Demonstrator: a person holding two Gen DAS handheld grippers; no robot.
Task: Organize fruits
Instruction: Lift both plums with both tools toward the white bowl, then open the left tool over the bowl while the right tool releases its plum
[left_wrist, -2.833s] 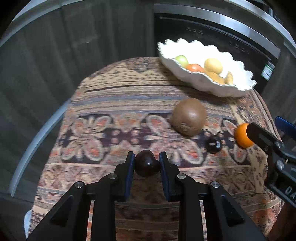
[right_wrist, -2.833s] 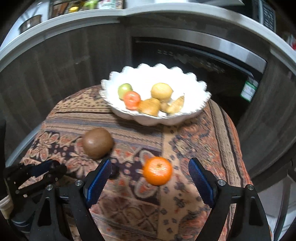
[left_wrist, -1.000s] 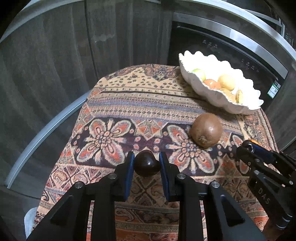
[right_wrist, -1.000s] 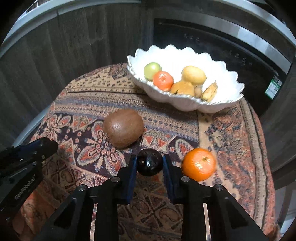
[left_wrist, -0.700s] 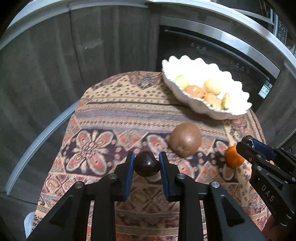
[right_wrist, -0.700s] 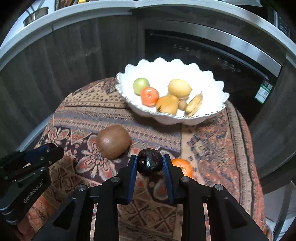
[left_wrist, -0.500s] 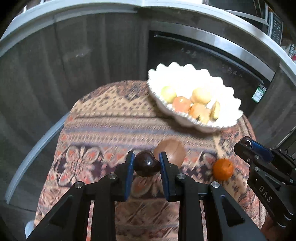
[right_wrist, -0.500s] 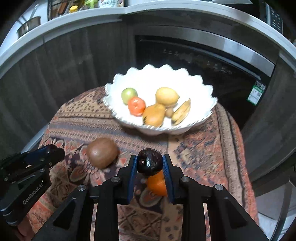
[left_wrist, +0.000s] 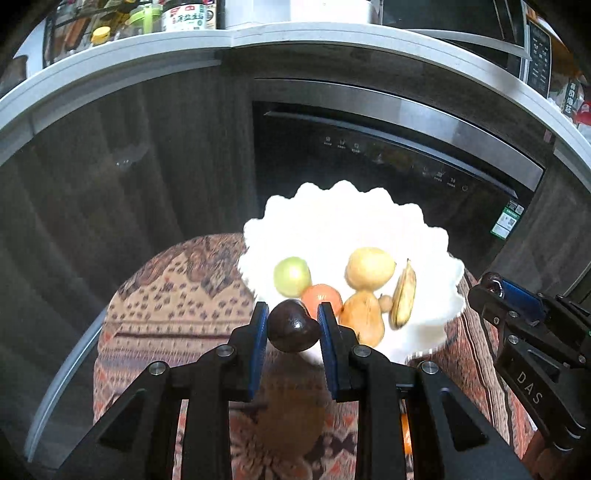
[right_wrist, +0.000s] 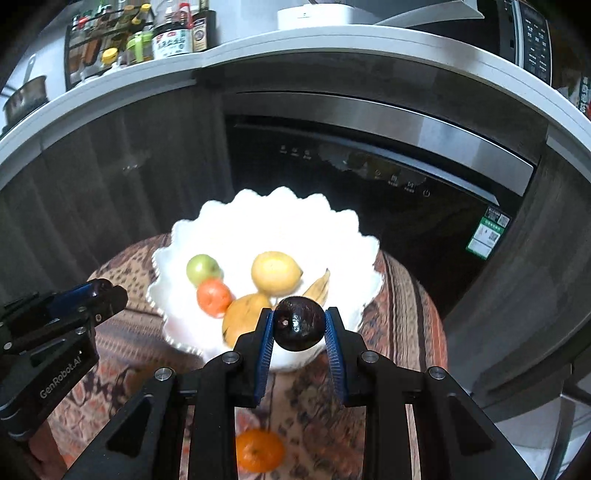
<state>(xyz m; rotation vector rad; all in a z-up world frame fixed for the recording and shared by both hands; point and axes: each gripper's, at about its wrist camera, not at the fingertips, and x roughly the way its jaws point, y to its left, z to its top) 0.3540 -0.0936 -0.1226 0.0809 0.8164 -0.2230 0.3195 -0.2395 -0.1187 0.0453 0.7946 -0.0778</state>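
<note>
Fruits sit in and around a white scalloped bowl (left_wrist: 424, 236), glossy ceramic with a wavy rim, the landmark for all positions below. Bowl rests on a desk (left_wrist: 166, 295) draped in a woven patterned cloth of tan, rust and dark tones.

Inside the bowl: a smooth green apple (left_wrist: 292, 276) at the left, a small orange-red fruit (left_wrist: 325, 295) just in front of it, a pale yellow lemon (left_wrist: 370, 268) at centre, a tan pear-shaped fruit (left_wrist: 360, 317) below the lemon, and a mottled yellow-brown banana (left_wrist: 403, 295) lying along the right side.

On the cloth in front of the bowl: a fuzzy brown oval fruit (left_wrist: 291, 413), blurred, and a dimpled orange (right_wrist: 259, 449) near it.

Left gripper (left_wrist: 293, 328) is held level, pointing at the bowl's near rim; its blue-padded fingers (left_wrist: 258, 339) are narrow, clamped on a glossy dark lobed fruit (left_wrist: 293, 330) raised over the near rim.

Right gripper (right_wrist: 298, 325) sits to the right of the left one, also aimed at the bowl; its ribbed blue fingers (right_wrist: 334, 343) pinch a round dark plum (right_wrist: 298, 324), shiny with a small stem pit, held over the near rim at the bowl's right front.

Behind the bowl stands a dark glass-fronted appliance (right_wrist: 369, 177) with a brushed steel band.
</note>
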